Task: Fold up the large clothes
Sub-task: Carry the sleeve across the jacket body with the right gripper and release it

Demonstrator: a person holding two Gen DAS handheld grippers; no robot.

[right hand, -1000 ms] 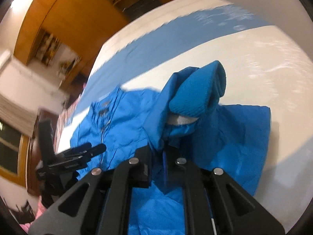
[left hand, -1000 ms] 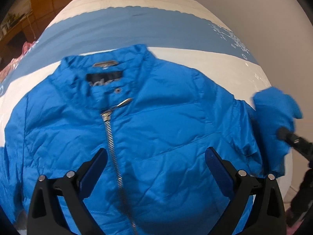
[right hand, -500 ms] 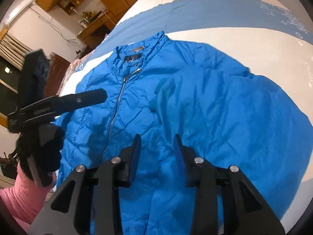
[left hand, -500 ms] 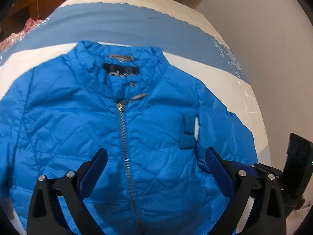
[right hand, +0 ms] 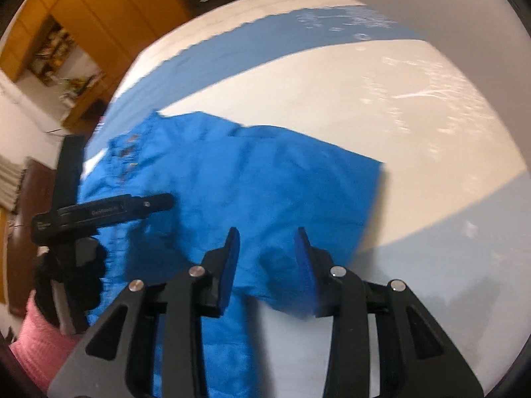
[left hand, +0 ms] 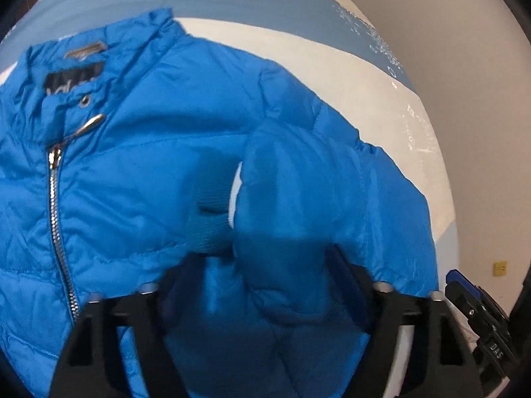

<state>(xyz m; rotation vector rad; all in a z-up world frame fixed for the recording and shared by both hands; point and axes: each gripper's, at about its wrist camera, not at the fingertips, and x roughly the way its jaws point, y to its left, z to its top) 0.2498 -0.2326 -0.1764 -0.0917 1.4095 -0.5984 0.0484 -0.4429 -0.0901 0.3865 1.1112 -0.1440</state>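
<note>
A bright blue puffer jacket (left hand: 139, 179) lies face up on the bed, zipped, with its collar at the upper left. Its sleeve (left hand: 292, 199) is folded in over the front, the knit cuff (left hand: 212, 222) pointing at the zipper. My left gripper (left hand: 265, 265) hangs low over that sleeve. Its jaws are closing, the sleeve's bulk lies between them, and I see no firm pinch. In the right wrist view the left gripper (right hand: 159, 202) shows from the side, over the jacket (right hand: 252, 179). My right gripper (right hand: 268, 252) stands open above the jacket's near edge and holds nothing.
The bed cover (left hand: 391, 106) is white with blue bands, and its edge curves down the right side beside a pale wall (left hand: 471, 66). Wooden cupboards (right hand: 83, 10) stand beyond the far end of the bed. A gloved hand with a pink sleeve (right hand: 36, 335) holds the left gripper.
The right gripper carried the sleeve over the jacket's front, let it go and drew back. The left gripper moved right and down over the folded sleeve, and its jaws narrowed.
</note>
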